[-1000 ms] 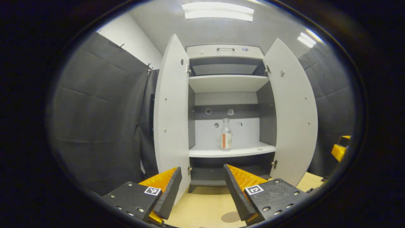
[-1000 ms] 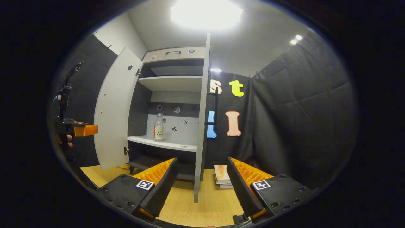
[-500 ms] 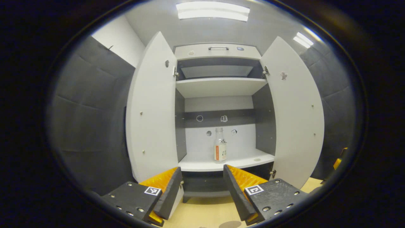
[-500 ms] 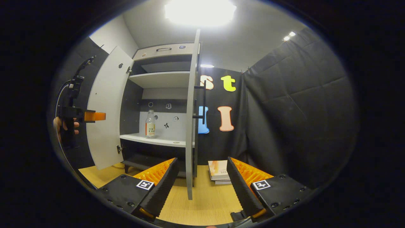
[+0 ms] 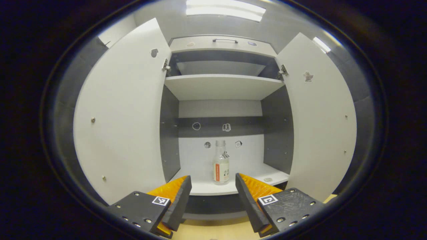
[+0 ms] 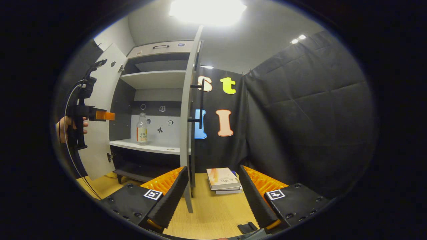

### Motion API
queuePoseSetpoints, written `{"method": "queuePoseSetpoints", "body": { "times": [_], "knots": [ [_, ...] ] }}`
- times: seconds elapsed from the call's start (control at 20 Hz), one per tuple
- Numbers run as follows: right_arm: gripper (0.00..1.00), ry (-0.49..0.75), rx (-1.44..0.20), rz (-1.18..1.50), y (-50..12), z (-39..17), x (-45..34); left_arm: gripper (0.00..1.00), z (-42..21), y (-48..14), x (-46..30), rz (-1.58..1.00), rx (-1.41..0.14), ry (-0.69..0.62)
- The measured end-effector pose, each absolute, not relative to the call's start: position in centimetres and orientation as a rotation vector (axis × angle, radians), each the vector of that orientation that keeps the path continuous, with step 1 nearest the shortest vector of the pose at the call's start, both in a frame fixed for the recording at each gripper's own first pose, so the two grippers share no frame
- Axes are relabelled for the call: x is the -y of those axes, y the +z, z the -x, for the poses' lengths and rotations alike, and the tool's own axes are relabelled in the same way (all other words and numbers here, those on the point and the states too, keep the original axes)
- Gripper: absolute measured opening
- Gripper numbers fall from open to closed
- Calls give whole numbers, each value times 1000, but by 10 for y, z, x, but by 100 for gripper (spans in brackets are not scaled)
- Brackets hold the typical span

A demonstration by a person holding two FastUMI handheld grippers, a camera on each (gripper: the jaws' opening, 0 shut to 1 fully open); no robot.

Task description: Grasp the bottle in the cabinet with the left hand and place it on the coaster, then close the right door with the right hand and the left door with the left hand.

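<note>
A clear bottle [image 5: 221, 163] with an orange and white label stands upright on the cabinet's lower white shelf [image 5: 213, 188], also visible as the bottle [image 6: 142, 129] in the right gripper view. My left gripper [image 5: 213, 195] is open, short of the shelf, with the bottle straight ahead between its fingers' line. Seen from the right gripper view, the left gripper [image 6: 105, 115] is held by a hand in front of the open cabinet. Both doors stand open: the left door [image 5: 123, 113] and the right door [image 5: 320, 116]. My right gripper [image 6: 213, 190] is open over the table, beside the right door's edge [image 6: 188, 113].
A stack of books [image 6: 223, 180] lies on the wooden table [image 6: 213, 213] right of the cabinet. A small black object [image 6: 247, 228] sits at the table's near edge. The right door's black handle [image 6: 201, 103] faces the cloth wall. An upper shelf [image 5: 222, 86] spans the cabinet.
My left gripper has moved closer to the cabinet, so the bottle and shelf loom larger. My right gripper has drifted right, bringing the books further into sight.
</note>
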State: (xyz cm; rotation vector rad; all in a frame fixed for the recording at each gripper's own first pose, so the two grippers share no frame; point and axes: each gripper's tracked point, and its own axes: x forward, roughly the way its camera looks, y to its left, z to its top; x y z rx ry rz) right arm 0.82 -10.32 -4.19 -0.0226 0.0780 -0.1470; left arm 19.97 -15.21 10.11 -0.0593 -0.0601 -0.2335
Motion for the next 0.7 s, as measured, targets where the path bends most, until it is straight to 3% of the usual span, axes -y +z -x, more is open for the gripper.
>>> {"method": "queuePoseSetpoints", "body": {
  "times": [0.7],
  "knots": [
    [97, -312, -131, 50, -58, -21, 121, 80, -319, 120, 200, 72, 80, -339]
  ]
}}
